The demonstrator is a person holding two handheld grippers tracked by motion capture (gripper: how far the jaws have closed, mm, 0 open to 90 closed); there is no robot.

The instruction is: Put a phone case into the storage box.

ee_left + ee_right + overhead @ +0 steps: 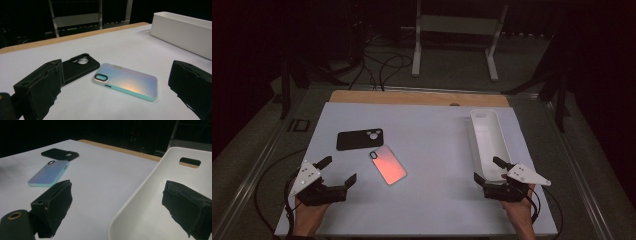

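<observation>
Both claws released: left claw (337,172) faces the iridescent phone case (388,164), lying flat mid-table just near-right of the black case (359,139); right claw (488,170) straddles the white bin's (488,118) near rim, probably to steady it.

White rectangular table sheet (432,150) fills mid-frame, wooden edge strip (412,97) along its top. Left of centre: flat black phone case (359,139), w/ a pinkish-orange glossy phone case (388,164) just below-right, angled, apart from it. Right side: long white plastic tray (477,145). Lower left: left gripper (340,173), jaws spread, nothing between. Lower right: right gripper (487,168), jaws apart astride tray's near end. White metal stand (417,45) at top of frame.
</observation>
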